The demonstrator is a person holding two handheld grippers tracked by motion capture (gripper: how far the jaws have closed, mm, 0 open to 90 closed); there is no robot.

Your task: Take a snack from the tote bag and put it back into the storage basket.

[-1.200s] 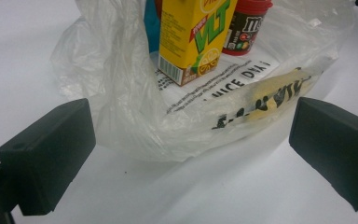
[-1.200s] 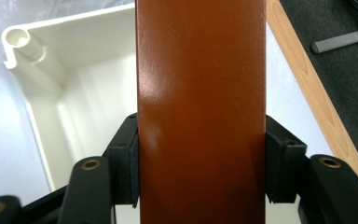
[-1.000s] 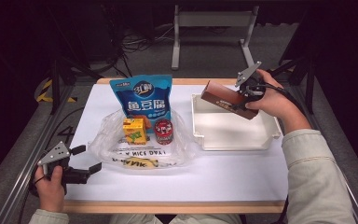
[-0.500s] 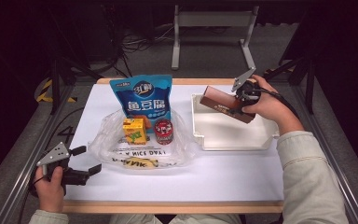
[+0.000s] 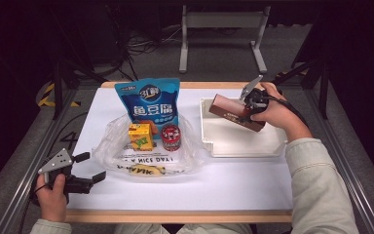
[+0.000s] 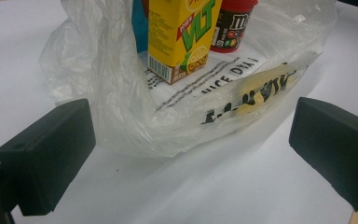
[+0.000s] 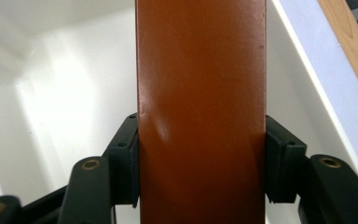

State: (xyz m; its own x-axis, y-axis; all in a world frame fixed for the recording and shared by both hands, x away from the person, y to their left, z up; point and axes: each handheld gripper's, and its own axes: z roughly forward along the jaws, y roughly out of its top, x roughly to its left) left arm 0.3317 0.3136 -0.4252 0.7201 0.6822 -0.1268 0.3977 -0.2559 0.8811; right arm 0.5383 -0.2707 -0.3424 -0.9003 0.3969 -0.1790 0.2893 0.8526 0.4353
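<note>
Your left hand-held gripper [image 5: 88, 167] sits at the near left corner of the counter [image 5: 224, 180], its jaws spread wide with nothing between them, just short of the clear plastic bag [image 5: 117, 146]. Through the left gripper view, that bag [image 6: 121, 116] lies straight ahead of the open jaws, crumpled, with black lettering and a yellow patch on its near side.

Standing on the bag, beyond its near edge, are a yellow juice carton [image 5: 140, 136] and, just to the right of it, a small red-lidded tub [image 5: 170, 137]. Behind the bag, a blue snack pouch [image 5: 149, 102] with white characters stands upright, its lower part tucked behind the carton and tub.

To the right of the bag, apart from it, rests a white tray [image 5: 214, 146]. Your right hand-held gripper [image 5: 246, 109] is held above the tray's far right part and is clamped on a brown box [image 5: 233, 111], which slopes down to the right over the tray. In the right gripper view the brown box [image 7: 200, 93] runs up the middle, both jaw pads pressed against its sides, with the tray's [image 7: 51, 93] white floor below it.
</note>
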